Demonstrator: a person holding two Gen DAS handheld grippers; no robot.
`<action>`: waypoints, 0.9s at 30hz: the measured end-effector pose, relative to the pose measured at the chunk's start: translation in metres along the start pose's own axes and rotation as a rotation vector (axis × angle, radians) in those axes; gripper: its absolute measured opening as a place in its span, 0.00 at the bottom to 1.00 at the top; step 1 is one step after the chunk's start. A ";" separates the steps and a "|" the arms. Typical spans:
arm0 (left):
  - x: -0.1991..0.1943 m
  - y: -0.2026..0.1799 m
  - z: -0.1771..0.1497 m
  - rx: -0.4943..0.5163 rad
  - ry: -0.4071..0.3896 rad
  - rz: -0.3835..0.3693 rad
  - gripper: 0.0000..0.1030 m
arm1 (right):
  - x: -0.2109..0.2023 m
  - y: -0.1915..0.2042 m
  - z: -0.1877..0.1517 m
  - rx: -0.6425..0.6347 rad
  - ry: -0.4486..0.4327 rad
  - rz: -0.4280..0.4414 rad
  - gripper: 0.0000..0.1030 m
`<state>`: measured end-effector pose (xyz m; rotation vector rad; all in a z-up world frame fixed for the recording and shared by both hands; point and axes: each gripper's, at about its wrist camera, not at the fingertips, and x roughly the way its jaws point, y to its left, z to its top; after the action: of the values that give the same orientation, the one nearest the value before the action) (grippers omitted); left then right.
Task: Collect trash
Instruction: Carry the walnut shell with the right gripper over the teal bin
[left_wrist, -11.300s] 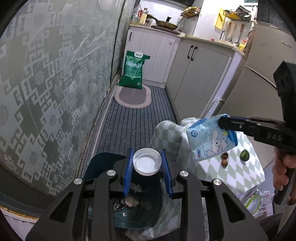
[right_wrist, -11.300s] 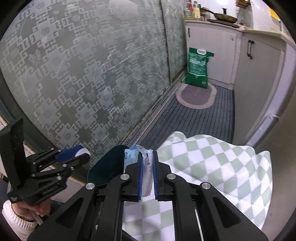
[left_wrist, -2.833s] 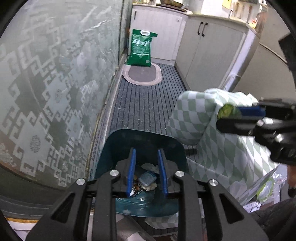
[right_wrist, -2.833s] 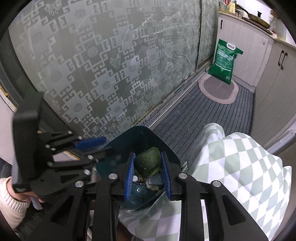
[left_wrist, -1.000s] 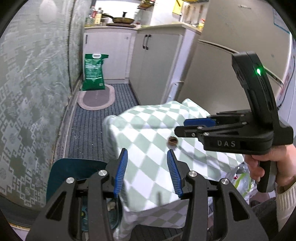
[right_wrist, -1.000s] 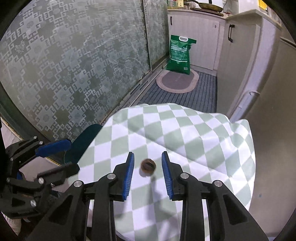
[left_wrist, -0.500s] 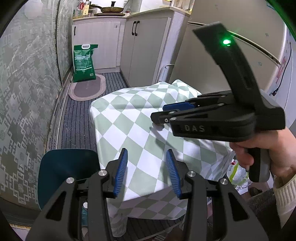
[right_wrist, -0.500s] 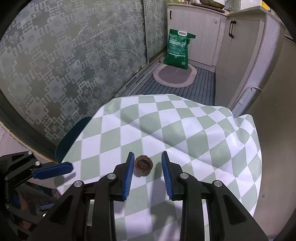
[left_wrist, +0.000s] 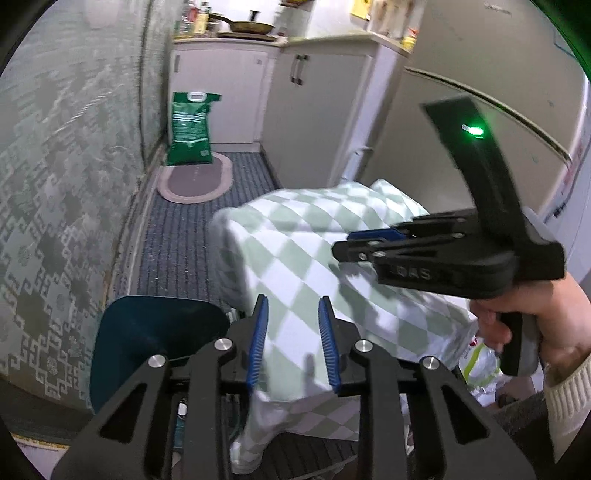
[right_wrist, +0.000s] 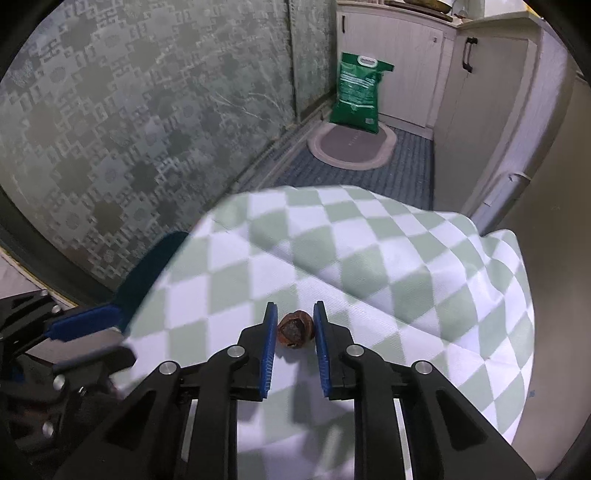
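Note:
A small brown nut shell (right_wrist: 295, 328) lies on the green-and-white checked tablecloth (right_wrist: 369, 258). My right gripper (right_wrist: 295, 314) straddles it, jaws closing, with the blue pads just beside the shell and a sliver of gap on each side. In the left wrist view the right gripper (left_wrist: 343, 245) hides the shell. My left gripper (left_wrist: 291, 321) hangs over the cloth's near edge (left_wrist: 295, 240), jaws closing on nothing; it also shows at lower left as the left gripper (right_wrist: 122, 332). The teal bin (left_wrist: 155, 325) stands on the floor left of the table, and its rim shows as the teal bin (right_wrist: 147, 273).
A patterned glass wall runs along the left. A green sack (left_wrist: 192, 129) and an oval mat (left_wrist: 195, 181) lie at the far end by white cabinets (left_wrist: 317, 110). A plastic bag (left_wrist: 476, 354) sits below the person's hand (left_wrist: 517, 306).
The right gripper has sunk onto the shell and its jaws have narrowed around it. The left gripper's jaws have narrowed too. The bin sits more to the left in the left wrist view.

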<state>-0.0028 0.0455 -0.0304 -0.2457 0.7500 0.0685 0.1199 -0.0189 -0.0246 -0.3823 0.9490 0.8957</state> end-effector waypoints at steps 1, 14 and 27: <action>-0.002 0.003 0.000 -0.007 -0.003 0.007 0.28 | -0.002 0.005 0.002 -0.006 -0.008 0.013 0.19; -0.018 0.061 -0.017 -0.064 0.045 0.109 0.06 | 0.000 0.087 0.032 -0.102 -0.024 0.181 0.19; -0.027 0.098 -0.033 -0.098 0.100 0.153 0.01 | 0.036 0.129 0.039 -0.137 0.073 0.239 0.23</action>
<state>-0.0593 0.1329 -0.0540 -0.2863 0.8650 0.2403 0.0472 0.1005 -0.0220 -0.4269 1.0178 1.1750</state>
